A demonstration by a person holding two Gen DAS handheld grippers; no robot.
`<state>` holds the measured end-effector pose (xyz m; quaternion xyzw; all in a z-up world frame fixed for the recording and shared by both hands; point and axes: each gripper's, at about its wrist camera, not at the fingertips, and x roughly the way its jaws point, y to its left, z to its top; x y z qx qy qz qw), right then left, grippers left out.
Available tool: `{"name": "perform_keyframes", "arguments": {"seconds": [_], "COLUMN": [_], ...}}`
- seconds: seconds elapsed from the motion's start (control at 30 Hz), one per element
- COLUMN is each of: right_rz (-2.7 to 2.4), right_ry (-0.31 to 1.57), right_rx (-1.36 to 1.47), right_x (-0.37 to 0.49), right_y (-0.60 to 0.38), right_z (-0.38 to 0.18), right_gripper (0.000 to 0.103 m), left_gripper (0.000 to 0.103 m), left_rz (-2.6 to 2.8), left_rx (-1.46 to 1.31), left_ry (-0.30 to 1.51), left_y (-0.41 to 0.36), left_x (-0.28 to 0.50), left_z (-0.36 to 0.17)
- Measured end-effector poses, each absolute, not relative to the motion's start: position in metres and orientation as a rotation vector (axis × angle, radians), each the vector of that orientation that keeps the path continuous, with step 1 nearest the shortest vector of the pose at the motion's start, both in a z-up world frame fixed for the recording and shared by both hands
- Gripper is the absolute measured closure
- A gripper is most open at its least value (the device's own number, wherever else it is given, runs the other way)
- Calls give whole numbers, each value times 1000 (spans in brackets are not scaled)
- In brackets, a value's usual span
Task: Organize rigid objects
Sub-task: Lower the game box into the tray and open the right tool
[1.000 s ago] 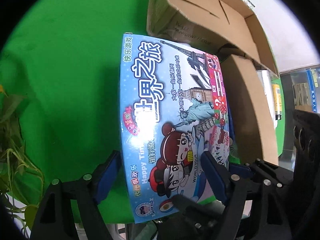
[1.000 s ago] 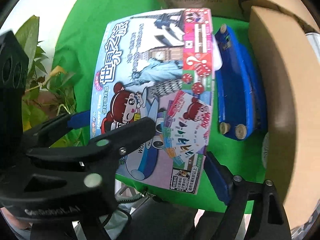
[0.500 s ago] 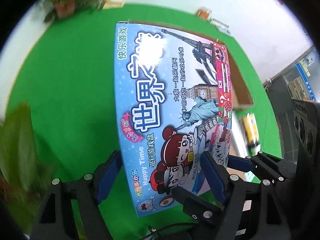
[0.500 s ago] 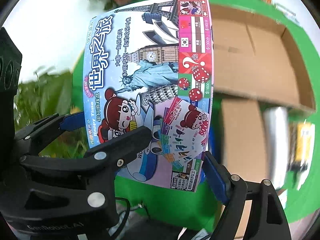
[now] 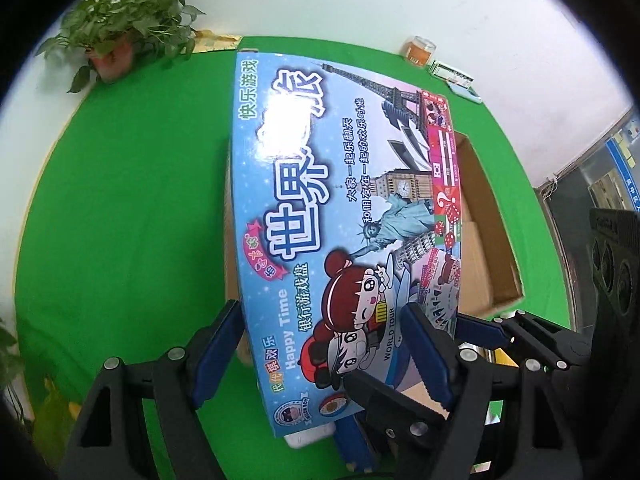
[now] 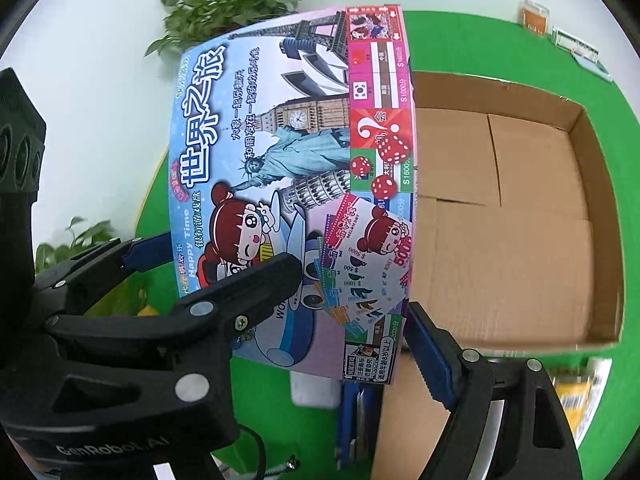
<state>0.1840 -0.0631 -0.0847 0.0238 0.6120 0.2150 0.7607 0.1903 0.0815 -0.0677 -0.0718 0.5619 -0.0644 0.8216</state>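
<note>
A round table covered in green cloth (image 5: 120,220) fills both wrist views. On it sits an open cardboard box (image 6: 520,208), empty inside, its flaps folded flat. At the far left edge stands a potted plant (image 5: 120,40); at the far right edge sit a small amber jar (image 5: 419,49) and a flat white pack (image 5: 452,76). Near the grippers, partly hidden, lie a blue object (image 6: 352,420), a white block (image 6: 312,392) and a yellow packet (image 6: 580,396).

A flat, colourful board game box (image 5: 340,220) is held in the air over the table, with its right part above the left part of the cardboard box, hiding that side of it. Its printed face looks up at the cameras. Its long axis runs from the grippers away toward the far side of the table, and its title reads along that length.

The left gripper (image 5: 320,344) grips the near end: one blue pad presses the left edge, the other lies on the printed face. The right gripper (image 6: 280,280) clamps the same end, one black finger across the face and a blue pad at the right edge. Both stand wide, closed on the box.
</note>
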Motion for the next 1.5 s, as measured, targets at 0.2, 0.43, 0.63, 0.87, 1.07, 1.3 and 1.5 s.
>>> {"name": "perform_keyframes", "arguments": {"seconds": [0.2, 0.43, 0.63, 0.87, 1.07, 1.3, 1.5], "right_rz": [481, 524, 453, 428, 576, 555, 448], "right_ry": [1473, 1612, 1583, 1618, 1587, 1511, 1369], "right_rx": [111, 120, 197, 154, -6, -42, 16], "right_x": [227, 238, 274, 314, 301, 288, 288], "right_y": [-61, -79, -110, -118, -81, -69, -80], "right_z": [-150, -194, -202, -243, -238, -210, -179], "right_gripper": [20, 21, 28, 63, 67, 49, 8], "left_gripper": [24, 37, 37, 37, 37, 37, 37], "left_rz": [-107, -63, -62, -60, -61, -41, -13], "left_rx": [-162, -226, -248, -222, -185, -179, -159], "left_ry": [1377, 1480, 1411, 1384, 1350, 1310, 1283], "left_y": [76, 92, 102, 105, 104, 102, 106], "left_x": [230, 225, 219, 224, 215, 203, 186], "left_z": [-131, -176, -163, -150, -132, -116, -103]}}
